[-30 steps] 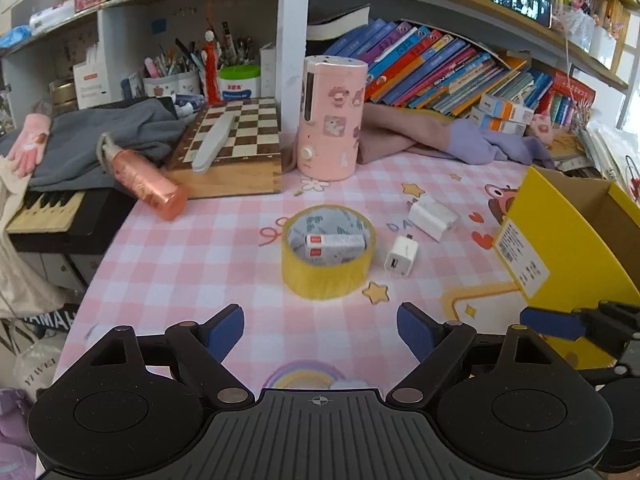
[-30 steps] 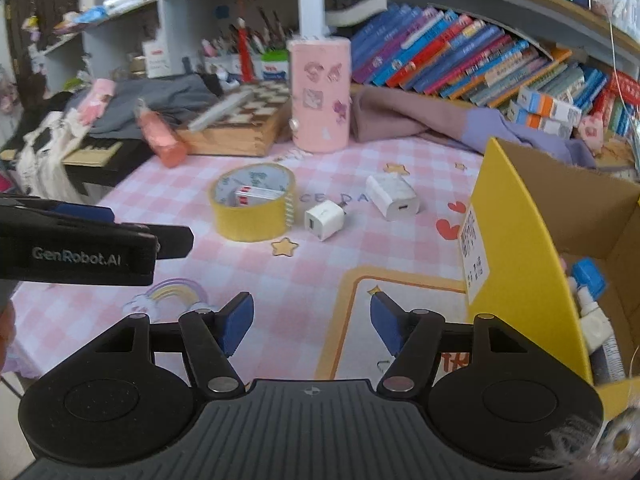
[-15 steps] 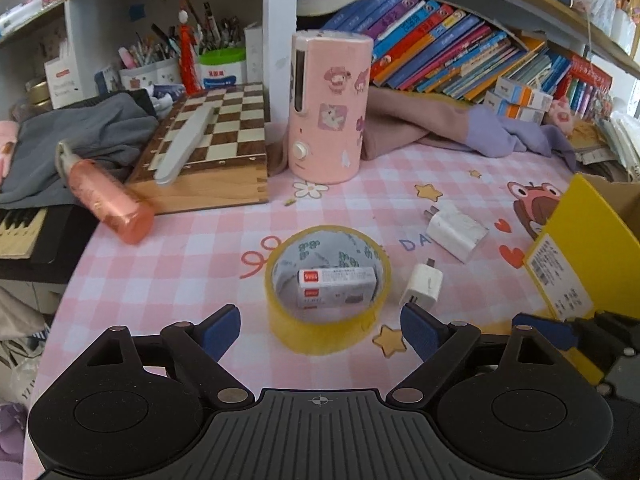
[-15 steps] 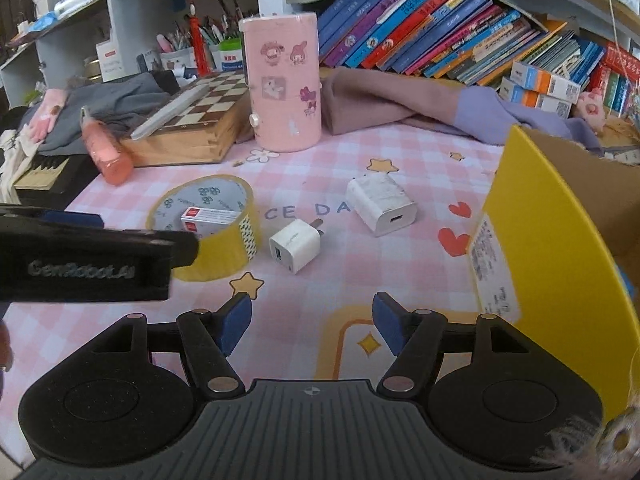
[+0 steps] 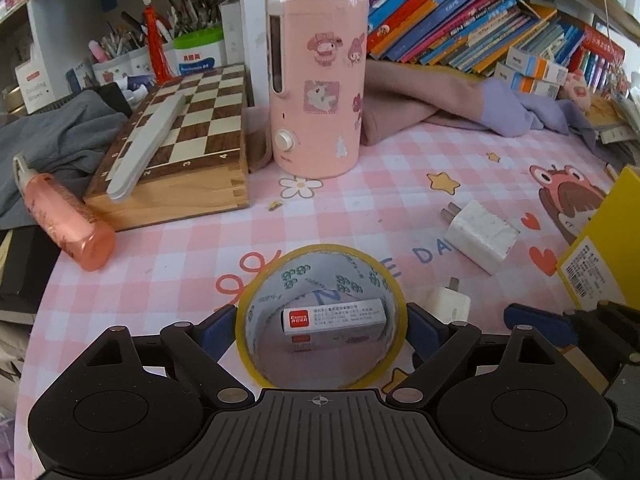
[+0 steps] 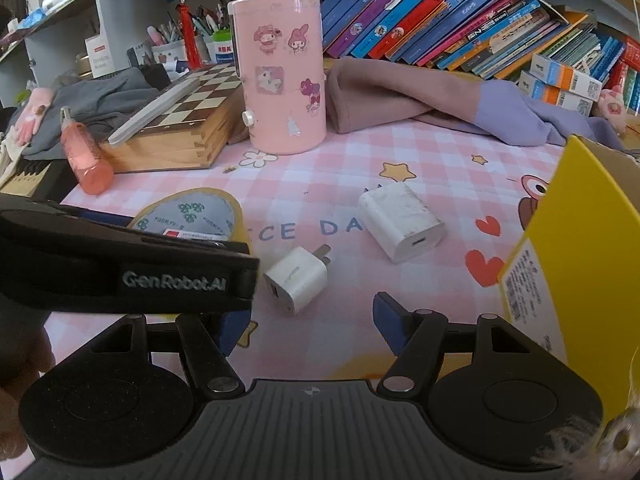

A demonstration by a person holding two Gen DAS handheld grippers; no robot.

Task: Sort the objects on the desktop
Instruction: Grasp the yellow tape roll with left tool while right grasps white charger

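Left wrist view: my left gripper (image 5: 320, 326) has its jaws wide, 1 blue pad on each side of the tape roll (image 5: 322, 316). I cannot tell if the pads touch the roll; nothing looks squeezed. The roll lies flat on the pink checked mat (image 5: 180, 248) with a small box (image 5: 335, 319) inside its ring. Just right of the roll sits the small charger (image 5: 448, 304), prongs pointing away. The big charger (image 5: 480, 236) lies further back and right, apart from it. The yellow carton (image 5: 600, 256) is at the right edge, and the tip of my right gripper (image 5: 560, 326) pokes in below it. A pink cylinder (image 5: 316, 92) stands upright at the back, beside a chessboard box (image 5: 180, 148); an orange bottle (image 5: 64, 220) lies tilted on the left.

Right wrist view: my right gripper (image 6: 308, 320) has jaws part open with nothing between them. The small charger (image 6: 296, 278) lies just ahead of the tips, not touched. The left gripper's arm crosses the left side, over the roll (image 6: 192, 216). Big charger (image 6: 400, 220) sits ahead to the right, carton (image 6: 580, 248) at far right.
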